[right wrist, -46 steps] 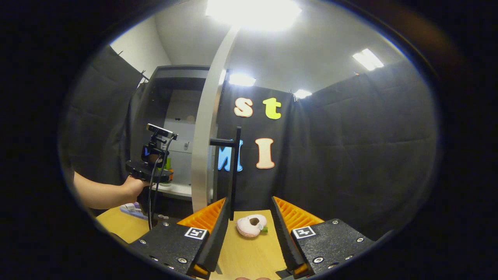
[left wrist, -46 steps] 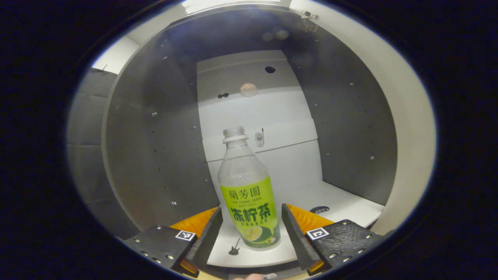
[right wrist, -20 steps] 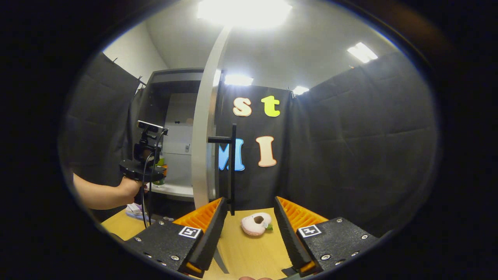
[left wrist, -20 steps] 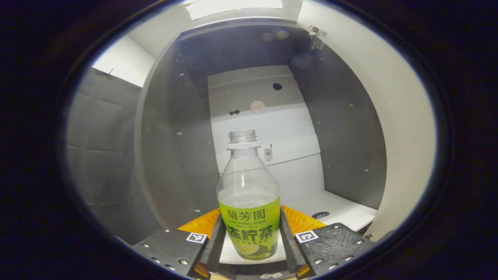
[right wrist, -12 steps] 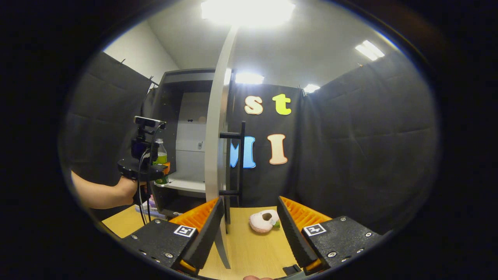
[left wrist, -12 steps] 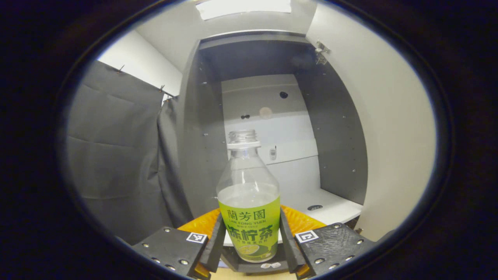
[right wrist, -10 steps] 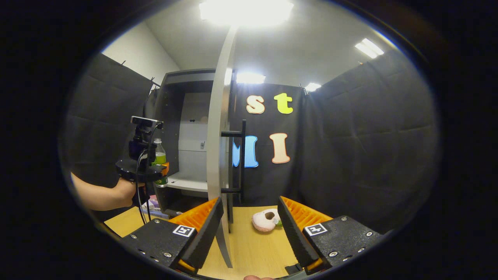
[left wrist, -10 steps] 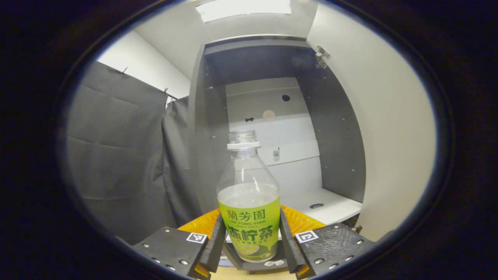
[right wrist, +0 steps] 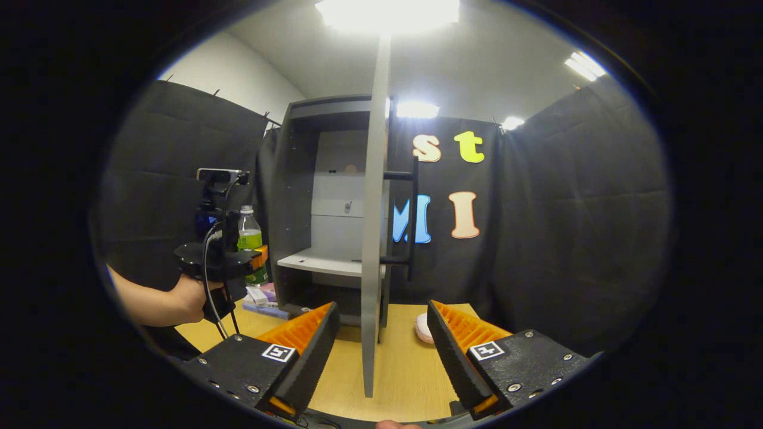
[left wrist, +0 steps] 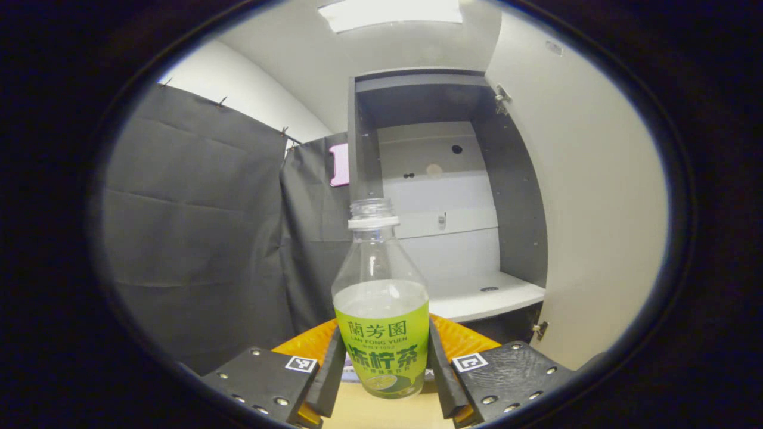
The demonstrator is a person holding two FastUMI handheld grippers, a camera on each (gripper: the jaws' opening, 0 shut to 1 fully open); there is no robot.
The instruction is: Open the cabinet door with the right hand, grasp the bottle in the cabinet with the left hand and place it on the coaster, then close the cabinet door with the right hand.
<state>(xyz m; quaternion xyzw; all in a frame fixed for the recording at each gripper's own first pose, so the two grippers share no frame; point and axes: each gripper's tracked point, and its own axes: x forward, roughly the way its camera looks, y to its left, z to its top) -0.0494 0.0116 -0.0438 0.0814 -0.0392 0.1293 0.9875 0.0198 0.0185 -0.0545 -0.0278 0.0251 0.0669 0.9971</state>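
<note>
Your left claw point(left wrist: 381, 372) is clamped on the bottle point(left wrist: 381, 316): both fingers press against the green label on its lower half, one on each side. The bottle stands upright between them, its neck uncapped and the liquid level sitting just above the label. In the right gripper view you can see that same left claw point(right wrist: 253, 262) out in front of the cabinet point(right wrist: 316, 196), held up in the air by your hand point(right wrist: 191, 298), with the bottle point(right wrist: 250, 235) upright in it and clear of the shelf.

Your right claw point(right wrist: 378, 348) has its fingers set wide apart and holds nothing. The edge of the open cabinet door point(right wrist: 372, 238) stands upright between the two fingers, a little farther off, touching neither. The door's dark bar handle point(right wrist: 411, 217) sits on its right face, well above the claw.

In the left gripper view the cabinet point(left wrist: 441, 196) is open behind the bottle, with grey side walls, a pale back panel and a white shelf point(left wrist: 483, 298). The shelf carries only a small dark round mark. The open door point(left wrist: 590, 196) rises along the right of that view.

In the right gripper view the wooden worktop point(right wrist: 399, 369) lies under the claw. A small pale pink thing point(right wrist: 422, 329) lies on it just right of the door, partly hidden by your right finger. A few flat packets point(right wrist: 262, 301) lie on the worktop at the foot of the cabinet, below the bottle.
</note>
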